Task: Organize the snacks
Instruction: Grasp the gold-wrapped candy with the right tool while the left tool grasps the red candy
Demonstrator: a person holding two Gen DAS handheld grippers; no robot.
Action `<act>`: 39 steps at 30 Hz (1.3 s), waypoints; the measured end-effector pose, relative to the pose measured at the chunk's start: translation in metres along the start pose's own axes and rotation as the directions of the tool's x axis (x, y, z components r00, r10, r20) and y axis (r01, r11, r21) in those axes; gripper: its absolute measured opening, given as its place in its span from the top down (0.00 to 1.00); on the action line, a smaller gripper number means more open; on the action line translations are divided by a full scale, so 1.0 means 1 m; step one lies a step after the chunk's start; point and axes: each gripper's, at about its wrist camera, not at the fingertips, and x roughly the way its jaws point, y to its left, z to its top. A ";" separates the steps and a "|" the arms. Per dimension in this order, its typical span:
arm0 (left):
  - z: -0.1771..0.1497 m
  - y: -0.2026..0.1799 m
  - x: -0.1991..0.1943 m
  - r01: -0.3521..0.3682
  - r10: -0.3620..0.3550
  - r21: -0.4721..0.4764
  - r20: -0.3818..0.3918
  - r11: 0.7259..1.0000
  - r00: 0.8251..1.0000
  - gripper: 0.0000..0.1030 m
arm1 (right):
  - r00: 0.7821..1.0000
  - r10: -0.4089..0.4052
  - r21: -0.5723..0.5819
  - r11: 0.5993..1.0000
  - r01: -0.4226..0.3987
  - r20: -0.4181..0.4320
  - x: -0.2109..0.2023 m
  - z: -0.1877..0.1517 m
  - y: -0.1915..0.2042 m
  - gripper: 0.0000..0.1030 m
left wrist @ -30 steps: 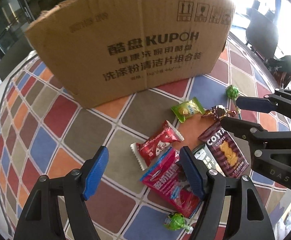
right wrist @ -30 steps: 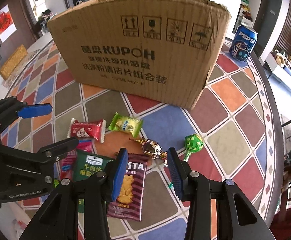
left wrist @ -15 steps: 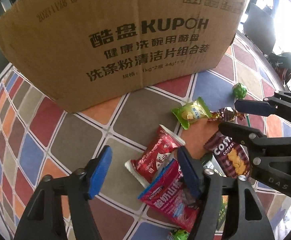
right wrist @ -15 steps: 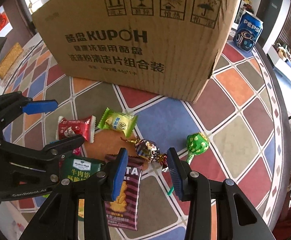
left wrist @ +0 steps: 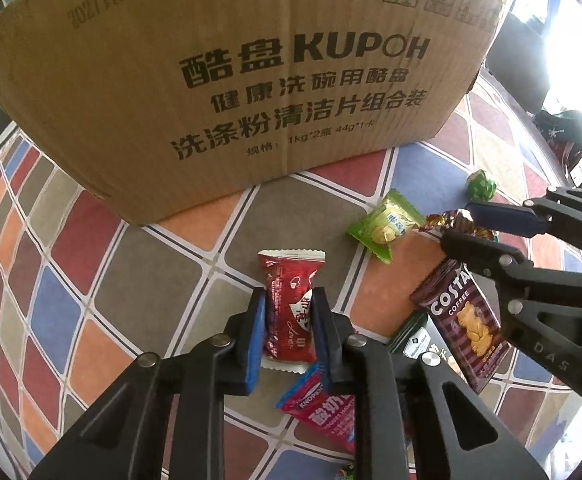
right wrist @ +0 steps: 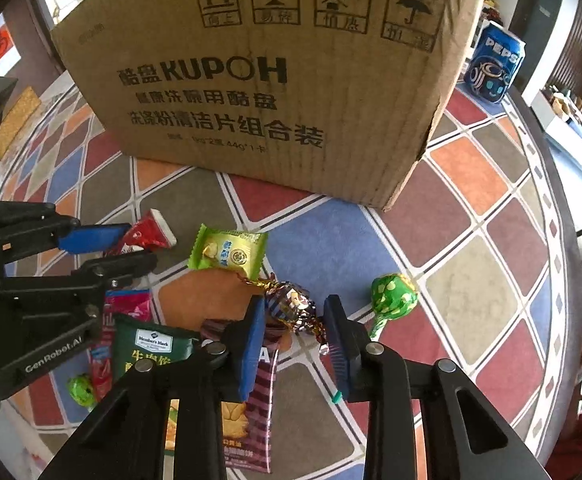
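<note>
On the tiled, multicoloured tabletop (left wrist: 139,280), in front of a large cardboard box (left wrist: 251,80) printed KUPOH, a cluster of snacks lies loose. The left gripper (left wrist: 289,328) is closed down on a red wrapped candy (left wrist: 289,300), its blue pads pressed against both sides of the packet, whose crimped far end projects beyond the fingertips toward the box. Whether the packet is lifted off the surface cannot be told. Just below it lies a pink yogurt-snack packet (left wrist: 323,412), partly under the right-hand finger.

The right gripper (right wrist: 293,328) stands partly open, its two pads either side of a foil-wrapped candy (right wrist: 291,306) with twisted gold ends; contact between pads and foil cannot be confirmed. Beneath this gripper lies a maroon COSTA Coffee packet (right wrist: 257,412), with a dark green Member's Mark packet (right wrist: 151,346) just to its left. A light green wrapped snack (right wrist: 229,254) lies between the foil candy and the box. A green lollipop (right wrist: 393,294) rests just right of the right gripper. A Pepsi can (right wrist: 493,66) stands upright beside the box's right corner.
</note>
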 end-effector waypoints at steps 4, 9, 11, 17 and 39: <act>-0.002 -0.005 -0.007 -0.009 0.009 -0.004 0.026 1.000 1.000 0.79 | 1.000 -0.008 -0.007 1.000 0.008 0.022 -0.005 0.000 0.002 0.72; -0.006 -0.002 -0.022 0.003 0.000 -0.033 0.064 0.999 0.998 0.79 | 0.999 0.000 0.000 1.000 0.000 0.045 -0.015 -0.001 0.003 0.72; -0.008 -0.001 -0.030 0.008 -0.004 -0.045 0.081 0.999 0.997 0.79 | 0.998 0.001 0.001 1.000 -0.001 0.056 -0.019 -0.001 0.004 0.72; -0.011 0.000 -0.052 0.015 -0.006 -0.066 0.130 0.998 0.992 0.79 | 0.995 0.008 0.006 1.000 -0.008 0.099 -0.037 -0.001 0.005 0.72; 0.000 -0.012 -0.123 0.032 -0.003 -0.087 0.312 0.996 0.950 0.79 | 0.961 0.041 0.037 0.998 -0.053 0.274 -0.106 0.006 0.006 0.72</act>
